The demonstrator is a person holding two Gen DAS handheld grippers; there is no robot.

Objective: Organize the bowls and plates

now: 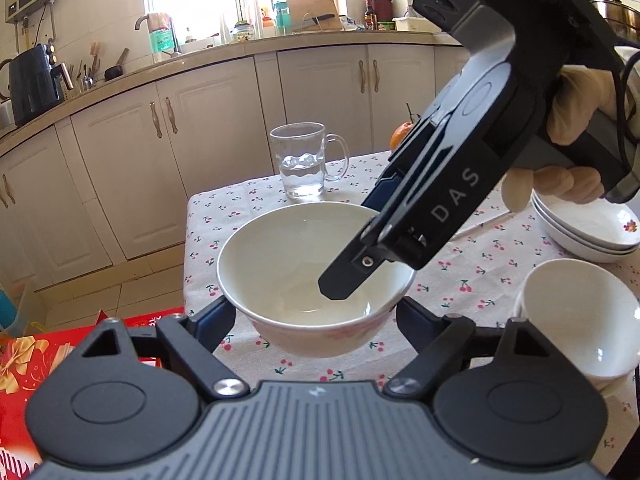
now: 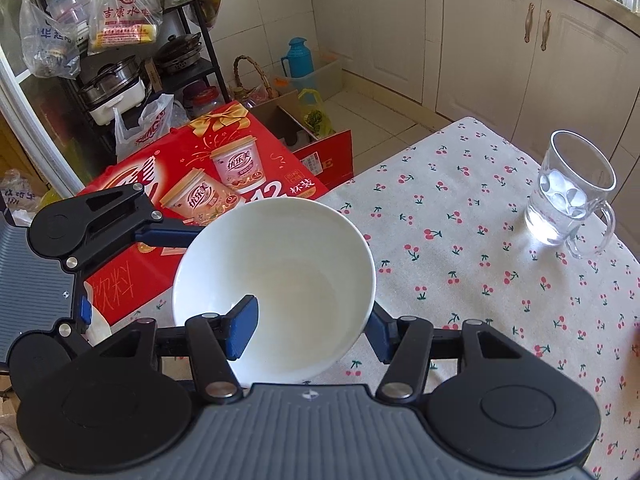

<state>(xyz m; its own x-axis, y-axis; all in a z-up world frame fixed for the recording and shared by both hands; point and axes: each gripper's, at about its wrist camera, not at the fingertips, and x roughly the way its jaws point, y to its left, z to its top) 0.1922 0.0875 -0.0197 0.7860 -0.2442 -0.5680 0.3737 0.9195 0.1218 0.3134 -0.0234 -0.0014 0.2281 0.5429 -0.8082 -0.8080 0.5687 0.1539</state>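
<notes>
White bowl (image 2: 276,292), both grippers tilted downward

Bare tablecloth (image 2: 460,280) mid-table, glass mug (image 2: 572,192) blocking far edge

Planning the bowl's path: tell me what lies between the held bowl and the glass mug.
Only bare cherry-print tablecloth lies between the bowl and the glass mug; the right wrist view shows that stretch plainly.

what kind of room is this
A home kitchen, most likely: cream cabinets run under a countertop with a sink tap, and a knife block stands by the window.
</notes>
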